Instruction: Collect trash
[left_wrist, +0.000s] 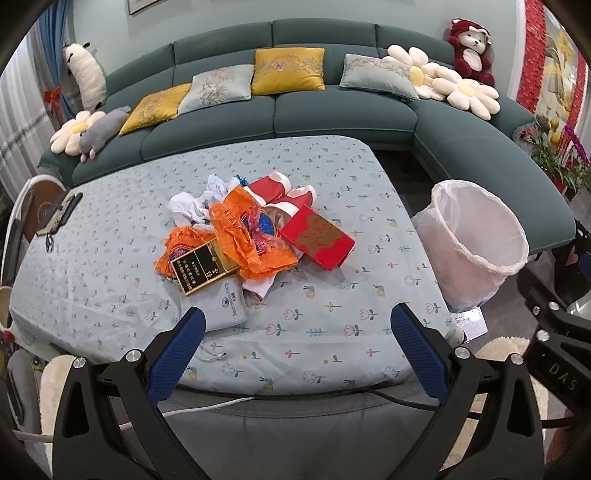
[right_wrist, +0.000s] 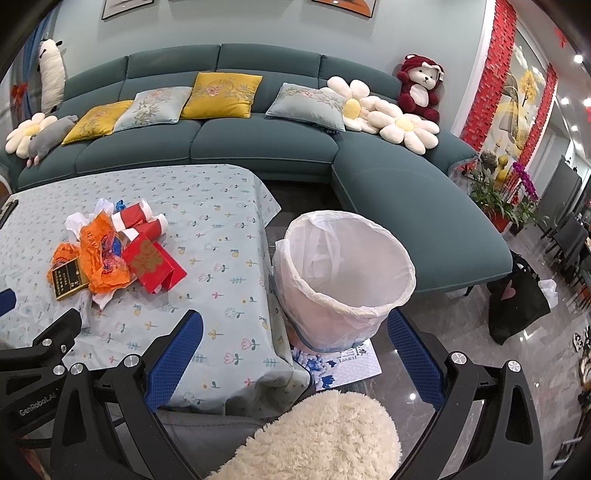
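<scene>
Trash pile (left_wrist: 243, 236) on table, beyond the left fingers (left_wrist: 192, 332), untouched.

Trash heap on the surface, bin to its right

The trash heap (left_wrist: 251, 236) lies mid-surface (left_wrist: 110, 258); the bin (right_wrist: 343, 280) stands on the floor just beside the surface's right edge; the sofa (left_wrist: 273, 107) runs behind both, curving round behind the bin.

Left claw (left_wrist: 299, 317) was held level with its blue-padded fingers (left_wrist: 192, 328) spread wide, nothing between them. Right claw (right_wrist: 295, 325) was likewise held with jaws wide apart and empty. Each claw's black frame was seen at the edge of the other's view.
</scene>
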